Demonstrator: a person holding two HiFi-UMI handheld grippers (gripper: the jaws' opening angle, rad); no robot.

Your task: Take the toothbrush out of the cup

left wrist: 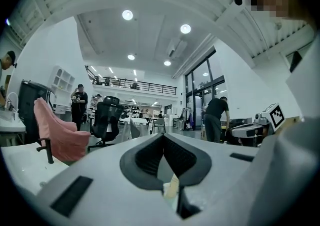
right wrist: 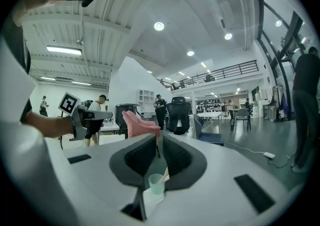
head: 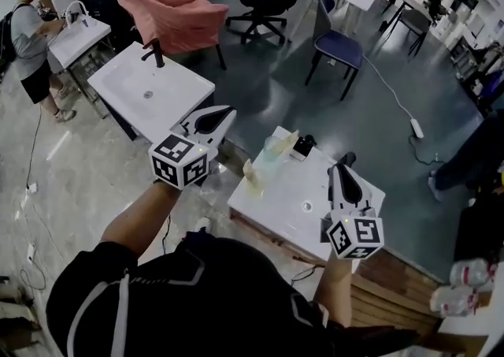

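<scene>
A pale green translucent cup (head: 272,150) stands on the far left part of a white basin-top table (head: 315,182). In the right gripper view the cup (right wrist: 156,184) shows low between the jaws, with the cream toothbrush handle (right wrist: 164,173) leaning out of it. The left gripper view shows the toothbrush (left wrist: 173,187) far ahead. My left gripper (head: 228,116) is shut and hovers left of the table, short of the cup. Over the table's near right part, my right gripper (head: 343,161) has its jaws a narrow gap apart, with nothing between them.
A small black object (head: 304,145) lies beside the cup and a pale yellowish item (head: 252,176) stands at the table's left corner. A second white basin with a black tap (head: 150,83) is at the left. A pink-draped chair (head: 169,13), a blue chair (head: 339,48) and a person (head: 31,40) stand beyond.
</scene>
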